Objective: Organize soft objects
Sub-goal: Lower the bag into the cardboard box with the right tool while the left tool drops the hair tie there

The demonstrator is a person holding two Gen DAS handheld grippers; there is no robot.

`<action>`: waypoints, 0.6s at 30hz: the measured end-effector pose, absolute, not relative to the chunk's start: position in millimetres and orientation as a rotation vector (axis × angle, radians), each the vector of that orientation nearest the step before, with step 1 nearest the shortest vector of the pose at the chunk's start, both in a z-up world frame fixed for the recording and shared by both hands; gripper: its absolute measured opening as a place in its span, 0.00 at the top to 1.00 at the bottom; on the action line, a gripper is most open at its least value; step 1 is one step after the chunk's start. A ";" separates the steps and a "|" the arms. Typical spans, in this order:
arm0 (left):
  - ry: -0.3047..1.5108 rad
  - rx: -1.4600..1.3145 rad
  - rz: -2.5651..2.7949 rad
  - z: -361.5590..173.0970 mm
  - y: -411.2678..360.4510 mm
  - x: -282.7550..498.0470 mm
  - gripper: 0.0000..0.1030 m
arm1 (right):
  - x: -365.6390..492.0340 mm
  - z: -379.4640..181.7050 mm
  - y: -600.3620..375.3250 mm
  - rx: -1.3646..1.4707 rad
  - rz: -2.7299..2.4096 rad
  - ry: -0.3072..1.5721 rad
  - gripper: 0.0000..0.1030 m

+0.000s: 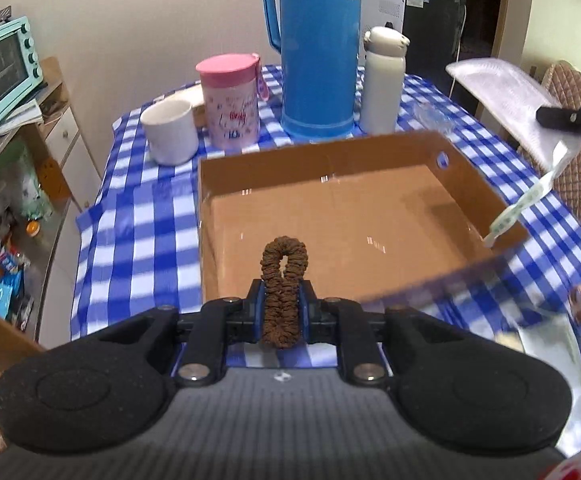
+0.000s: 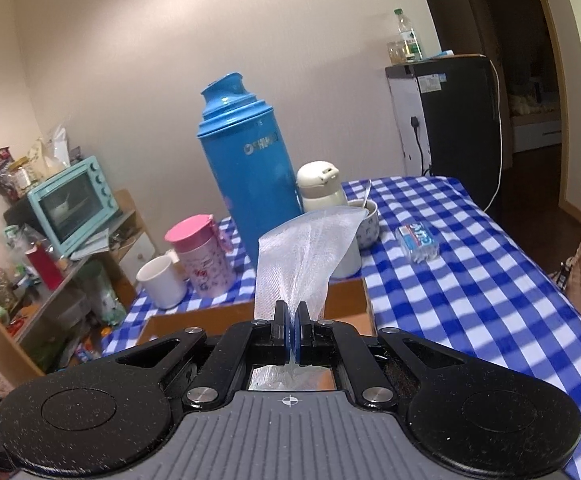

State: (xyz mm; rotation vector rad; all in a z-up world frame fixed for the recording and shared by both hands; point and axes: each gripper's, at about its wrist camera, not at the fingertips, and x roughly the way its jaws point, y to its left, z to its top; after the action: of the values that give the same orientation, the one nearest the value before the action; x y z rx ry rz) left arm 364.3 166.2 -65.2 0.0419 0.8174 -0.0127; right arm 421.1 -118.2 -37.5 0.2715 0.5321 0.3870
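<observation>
A brown scrunchie (image 1: 283, 280) stands pinched between the closed jaws of the left gripper (image 1: 282, 298), its loop rising above the fingertips, held over the near edge of an open cardboard box (image 1: 470, 184). The right gripper (image 2: 291, 320) is clamped on a white mesh bag (image 2: 306, 252) that fans upward from its fingers; from the left wrist view the same bag (image 1: 498, 92) hangs above the box's right side, a pale printed strip dangling below it — possibly a label or ribbon, too blurred to tell.

The box sits on a blue-and-white checked tablecloth (image 1: 138, 216), and its brown floor looks bare. Behind it stand a white mug (image 1: 170, 132), a pink-lidded cup (image 1: 232, 100), a tall blue thermos jug (image 1: 318, 48) and a white flask (image 1: 382, 80). A small packet (image 2: 417, 242) lies further right on the cloth. Beyond the table — cream walls, a shelf with a teal toaster oven (image 1: 4, 68), and a black fridge (image 2: 450, 116).
</observation>
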 end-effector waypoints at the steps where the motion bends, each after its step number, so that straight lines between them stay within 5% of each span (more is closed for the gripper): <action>1: 0.815 0.043 -0.011 -64.9 165.8 371.7 0.84 | 428.0 -40.3 -114.6 0.266 0.377 0.528 0.98; 10: 0.852 0.056 -0.035 -85.2 160.9 427.8 0.84 | 469.9 -88.0 -81.4 0.138 0.321 0.518 0.98; 18: 0.920 0.052 -0.064 -117.2 156.2 445.4 0.84 | 477.0 -139.3 -63.1 0.050 0.395 0.717 0.98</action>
State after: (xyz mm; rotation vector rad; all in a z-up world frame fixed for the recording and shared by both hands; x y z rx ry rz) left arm 445.4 156.2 -117.2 0.0517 0.9195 -0.0637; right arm 477.0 -63.1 -139.3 0.0505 0.7170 0.3951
